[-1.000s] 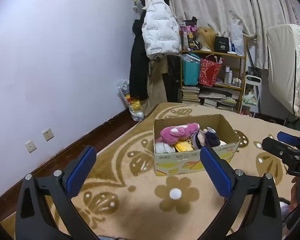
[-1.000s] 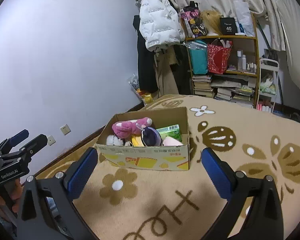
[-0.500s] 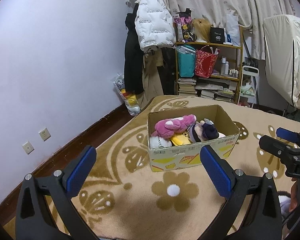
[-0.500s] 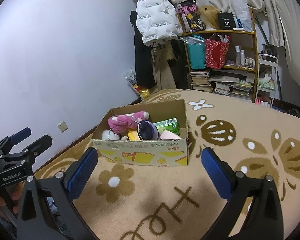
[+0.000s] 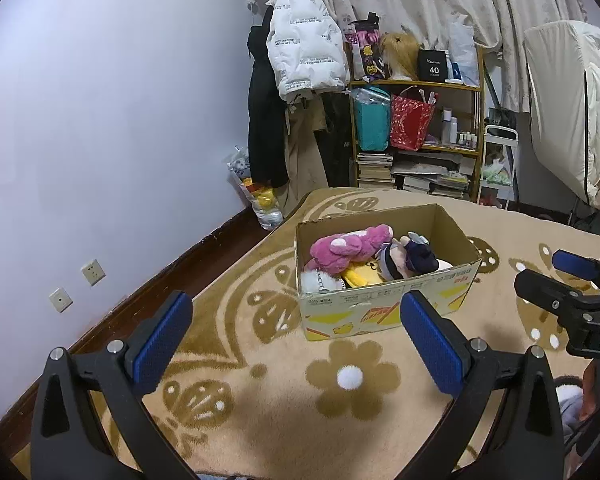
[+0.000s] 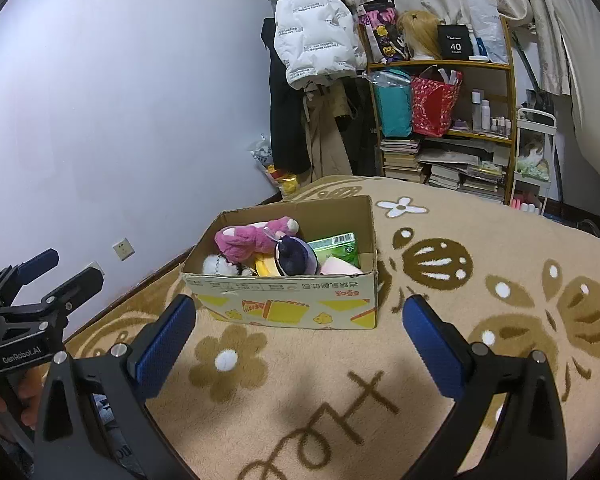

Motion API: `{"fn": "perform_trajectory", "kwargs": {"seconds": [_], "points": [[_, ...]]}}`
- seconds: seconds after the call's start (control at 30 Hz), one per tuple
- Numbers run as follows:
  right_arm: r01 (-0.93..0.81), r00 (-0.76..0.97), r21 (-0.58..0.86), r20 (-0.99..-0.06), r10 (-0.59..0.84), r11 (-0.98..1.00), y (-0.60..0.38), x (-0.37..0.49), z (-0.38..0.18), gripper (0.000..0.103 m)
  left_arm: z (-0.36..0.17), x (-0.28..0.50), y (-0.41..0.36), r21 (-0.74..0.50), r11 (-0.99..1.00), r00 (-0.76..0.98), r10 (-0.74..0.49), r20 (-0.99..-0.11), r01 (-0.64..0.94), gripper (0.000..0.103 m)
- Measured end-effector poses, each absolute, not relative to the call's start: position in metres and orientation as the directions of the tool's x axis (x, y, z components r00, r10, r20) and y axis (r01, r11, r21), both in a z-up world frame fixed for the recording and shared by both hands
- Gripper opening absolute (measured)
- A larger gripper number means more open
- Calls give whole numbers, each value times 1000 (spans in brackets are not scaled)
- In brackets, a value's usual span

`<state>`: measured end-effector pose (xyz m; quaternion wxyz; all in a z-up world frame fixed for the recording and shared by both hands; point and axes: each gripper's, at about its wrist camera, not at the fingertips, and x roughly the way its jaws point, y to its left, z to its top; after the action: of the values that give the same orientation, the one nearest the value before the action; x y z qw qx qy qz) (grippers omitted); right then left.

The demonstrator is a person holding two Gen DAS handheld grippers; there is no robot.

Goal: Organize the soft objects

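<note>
A cardboard box stands on the beige patterned carpet, filled with soft toys: a pink plush, a dark-capped doll, a white fluffy toy and a yellow one. A green pack lies in the box too. My left gripper hangs open short of the box, nothing between its blue pads. My right gripper is open as well, empty, near the box's front.
A wooden shelf with bags, books and bottles stands at the back, coats hanging beside it. A white wall with sockets runs along the left. A covered chair is at the right. Bare carpet surrounds the box.
Both views have tilted slightly upward and drawn back a little, so the box sits lower in frame. Both grippers stay open and empty.
</note>
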<state>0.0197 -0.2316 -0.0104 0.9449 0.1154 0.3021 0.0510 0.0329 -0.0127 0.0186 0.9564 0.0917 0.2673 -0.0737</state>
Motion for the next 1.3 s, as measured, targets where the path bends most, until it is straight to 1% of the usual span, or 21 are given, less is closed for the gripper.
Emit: {"fn": "perform_trajectory", "kwargs": {"seconds": [0.43, 1.3], "points": [[-26, 812, 246, -561, 164, 969, -231, 20, -11, 103, 16, 36, -10, 129, 973, 837, -92, -539, 190, 103], [-23, 812, 244, -561, 161, 969, -232, 20, -12, 103, 15, 37, -10, 137, 973, 839, -84, -537, 186, 103]]}}
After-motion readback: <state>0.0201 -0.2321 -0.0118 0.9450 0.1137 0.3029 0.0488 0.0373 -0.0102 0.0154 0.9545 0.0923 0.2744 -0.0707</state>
